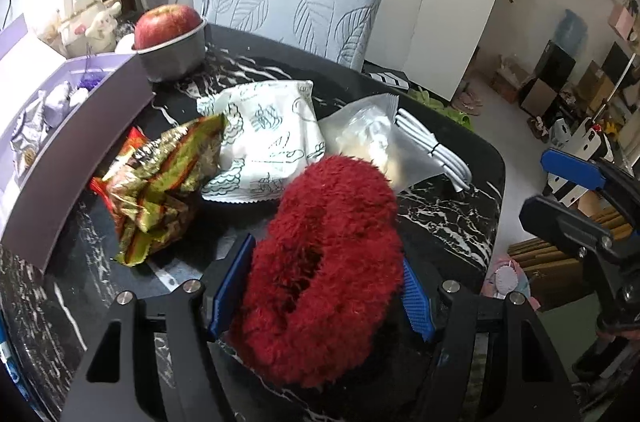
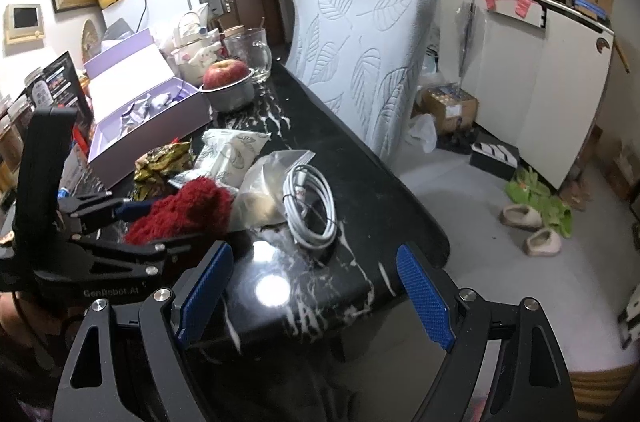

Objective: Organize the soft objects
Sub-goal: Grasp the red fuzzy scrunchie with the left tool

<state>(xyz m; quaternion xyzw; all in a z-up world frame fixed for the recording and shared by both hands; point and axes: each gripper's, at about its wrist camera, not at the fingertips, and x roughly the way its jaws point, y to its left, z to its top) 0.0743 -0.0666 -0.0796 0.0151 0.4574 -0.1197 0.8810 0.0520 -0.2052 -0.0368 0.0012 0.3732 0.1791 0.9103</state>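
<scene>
A red fluffy ring sits between the blue pads of my left gripper, which is shut on it just above the black marble table. The right wrist view shows the same red ring in the left gripper at the left. A white leaf-print soft pack lies just beyond it, with a clear plastic bag to the right. My right gripper stands open over the table's near edge with nothing between its fingers. It also shows at the right edge of the left wrist view.
A crumpled green-gold snack bag lies left of the soft pack. An open purple box lines the left side. An apple in a metal bowl stands behind. A coiled white cable lies mid-table. A leaf-patterned chair back borders the table's right side.
</scene>
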